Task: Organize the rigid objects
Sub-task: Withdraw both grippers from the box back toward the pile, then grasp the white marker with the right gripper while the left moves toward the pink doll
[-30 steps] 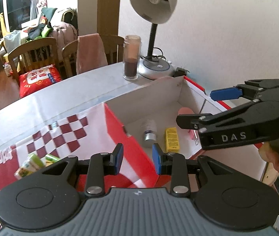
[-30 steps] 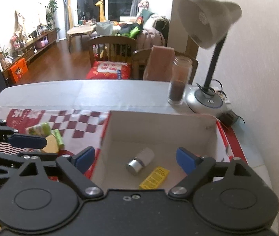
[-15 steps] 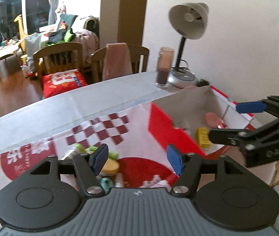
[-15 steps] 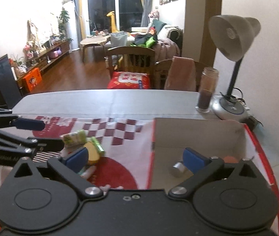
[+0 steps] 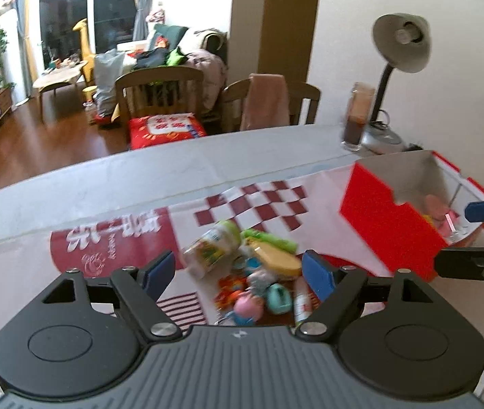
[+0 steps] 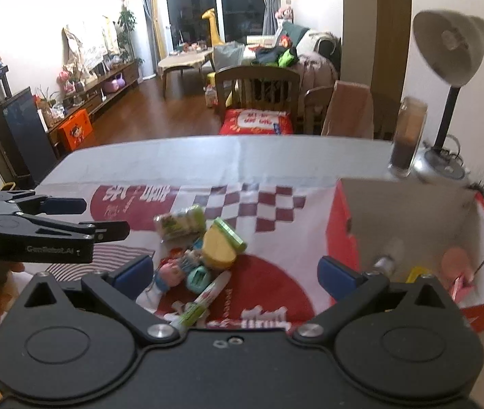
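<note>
Red cardboard box (image 5: 388,225) at table's right, small items inside, toy pile (image 5: 252,272) on checked cloth (image 5: 255,204) beside it, left gripper (image 5: 238,272) opening, empty, above pile, right gripper (image 6: 235,272) wide, empty.

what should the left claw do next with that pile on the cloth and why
Probably lower the left claw onto the green-capped bottle at the pile's near edge. Its jaws are opening with nothing between them, the bottle lies exposed on the cloth, and the red box alongside already holds a few items.
</note>
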`<state>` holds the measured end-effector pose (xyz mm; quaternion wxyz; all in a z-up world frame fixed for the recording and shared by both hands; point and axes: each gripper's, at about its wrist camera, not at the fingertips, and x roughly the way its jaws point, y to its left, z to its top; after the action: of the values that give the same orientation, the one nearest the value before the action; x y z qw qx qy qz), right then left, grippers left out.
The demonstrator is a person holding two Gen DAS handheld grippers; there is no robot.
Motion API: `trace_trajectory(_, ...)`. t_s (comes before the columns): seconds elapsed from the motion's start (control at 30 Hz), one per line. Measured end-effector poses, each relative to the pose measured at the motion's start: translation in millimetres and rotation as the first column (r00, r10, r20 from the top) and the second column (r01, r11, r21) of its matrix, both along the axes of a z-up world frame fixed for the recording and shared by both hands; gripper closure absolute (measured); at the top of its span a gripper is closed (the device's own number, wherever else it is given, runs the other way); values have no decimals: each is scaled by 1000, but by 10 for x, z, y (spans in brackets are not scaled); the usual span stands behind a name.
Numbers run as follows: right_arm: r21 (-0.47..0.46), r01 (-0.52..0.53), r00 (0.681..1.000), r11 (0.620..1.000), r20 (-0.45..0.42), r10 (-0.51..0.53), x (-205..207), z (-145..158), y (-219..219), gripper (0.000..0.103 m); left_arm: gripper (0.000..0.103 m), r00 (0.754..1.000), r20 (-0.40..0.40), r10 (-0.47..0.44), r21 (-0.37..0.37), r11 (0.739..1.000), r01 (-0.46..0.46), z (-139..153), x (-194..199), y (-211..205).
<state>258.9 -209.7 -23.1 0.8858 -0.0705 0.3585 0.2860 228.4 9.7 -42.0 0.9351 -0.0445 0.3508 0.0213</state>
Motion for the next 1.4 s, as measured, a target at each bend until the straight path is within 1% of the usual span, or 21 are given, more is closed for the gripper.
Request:
trace_trajectory(0.07, -10, 6, 1000, 1000, -13, -7, -19, -78, 73, 0, 21, 1000, 0, 12, 6, 1000, -12, -123, -24, 67)
trace_trajectory(0.27, -29, 37, 998, 999, -59, -38, 34, -306, 270, 0, 21, 1000, 14, -12, 24, 1000, 12, -430, -69, 106)
trace_trajectory(0.43, -64, 44, 993, 997, -104, -51, 100, -534, 409, 0, 21, 999, -11, -37, 29, 999, 38, -695, -34, 85)
trace_trajectory(0.6, -103, 63, 985, 993, -154, -79, 196, -760, 499, 1, 21, 996, -7, -88, 47, 995, 88, -897, -21, 22)
trace_trajectory(0.77, -132, 90, 973, 987, -200, -116, 314, -939, 553, 5, 21, 991, -21, -129, 76, 989, 130, -1065, 29, -52)
trace_trajectory(1.07, -200, 88, 960, 976, -243, -137, 447, -1122, 773, 16, 22, 991, -23, -134, 76, 988, 135, -1216, 170, -69)
trace_trajectory(1.13, -226, 90, 959, 970, -243, -146, 465, -1156, 827, 21, 22, 990, -23, -140, 85, 986, 142, -1234, 191, -88)
trace_trajectory(1.2, -239, 97, 955, 966, -251, -158, 494, -1190, 860, 24, 22, 989, -19, -148, 102, 984, 149, -1251, 215, -124)
trace_trajectory(1.3, -253, 108, 948, 961, -264, -176, 543, -1224, 896, 31, 25, 986, -18, -167, 130, 977, 168, -1280, 244, -183)
trace_trajectory(1.37, -261, 110, 946, 959, -270, -182, 564, -1241, 917, 34, 31, 982, -26, -185, 131, 974, 186, -1299, 259, -211)
trace_trajectory(1.4, -264, 111, 944, 958, -274, -185, 576, -1252, 923, 38, 33, 981, -30, -191, 138, 971, 193, -1309, 265, -227)
